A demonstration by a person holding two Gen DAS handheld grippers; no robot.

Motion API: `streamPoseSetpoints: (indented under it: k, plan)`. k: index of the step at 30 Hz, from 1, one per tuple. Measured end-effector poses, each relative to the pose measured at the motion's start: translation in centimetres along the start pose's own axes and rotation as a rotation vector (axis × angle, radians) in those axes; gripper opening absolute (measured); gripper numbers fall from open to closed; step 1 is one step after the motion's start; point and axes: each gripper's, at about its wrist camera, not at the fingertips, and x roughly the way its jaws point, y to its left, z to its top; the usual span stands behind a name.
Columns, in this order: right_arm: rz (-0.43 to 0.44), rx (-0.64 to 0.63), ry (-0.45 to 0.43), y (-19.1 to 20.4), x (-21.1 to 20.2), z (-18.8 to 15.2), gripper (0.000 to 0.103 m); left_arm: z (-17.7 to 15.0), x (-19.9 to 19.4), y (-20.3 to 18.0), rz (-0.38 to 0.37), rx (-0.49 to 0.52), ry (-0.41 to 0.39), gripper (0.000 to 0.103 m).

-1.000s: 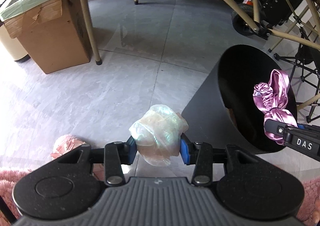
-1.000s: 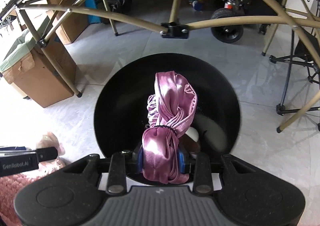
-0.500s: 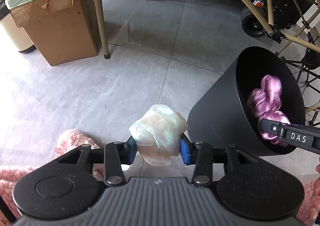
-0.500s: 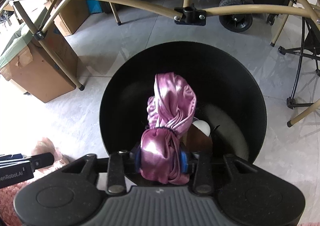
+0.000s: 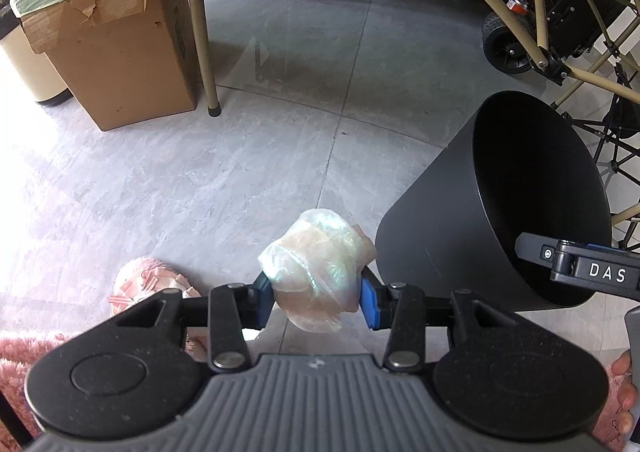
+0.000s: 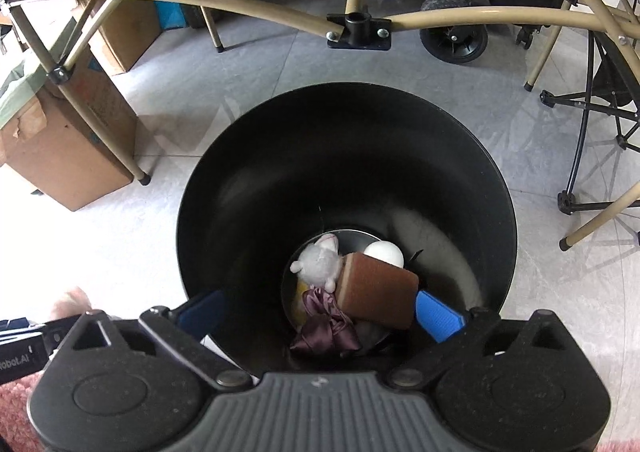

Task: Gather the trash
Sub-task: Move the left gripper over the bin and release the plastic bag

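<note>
My left gripper (image 5: pixel 316 302) is shut on a crumpled, shiny plastic bag (image 5: pixel 318 272), held above the floor just left of the black bin (image 5: pixel 440 228). In the right wrist view my right gripper (image 6: pixel 320 312) hangs over the mouth of the black bin (image 6: pixel 248 188), its jaws opening wide with nothing pressed between the blue pads (image 6: pixel 438 314). The pink satin cloth (image 6: pixel 326 326) lies at the bin's bottom beside a brown sponge (image 6: pixel 376 292), a grey plush toy (image 6: pixel 320 264) and a white ball (image 6: pixel 384 254). The right gripper's finger (image 5: pixel 576 266) shows at the bin's rim in the left wrist view.
A cardboard box (image 5: pixel 116 48) lined with a green bag stands at the far left by a tan frame leg (image 5: pixel 204 32). A pink fluffy item (image 5: pixel 148 280) lies on the grey tile floor, with a pink rug (image 5: pixel 16 364) at lower left. Tan folding frames and a wheel (image 6: pixel 454 36) stand behind the bin.
My right gripper opened and the pink satin cloth dropped from it to the bottom of the bin. The left gripper kept its hold on the plastic bag.
</note>
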Motion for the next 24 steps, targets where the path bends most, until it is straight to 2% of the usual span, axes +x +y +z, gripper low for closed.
streamPoseSetpoints:
  k: [14,24]
  plan:
    - [0.010,-0.005,-0.024,-0.2,-0.8,-0.1,0.103,0.0,-0.4,-0.4,-0.007,0.018,-0.014,0.043]
    - [0.026,0.008,-0.086,-1.2,-3.0,-0.2,0.103,0.0,-1.7,-2.8,-0.018,0.058,-0.060,0.043]
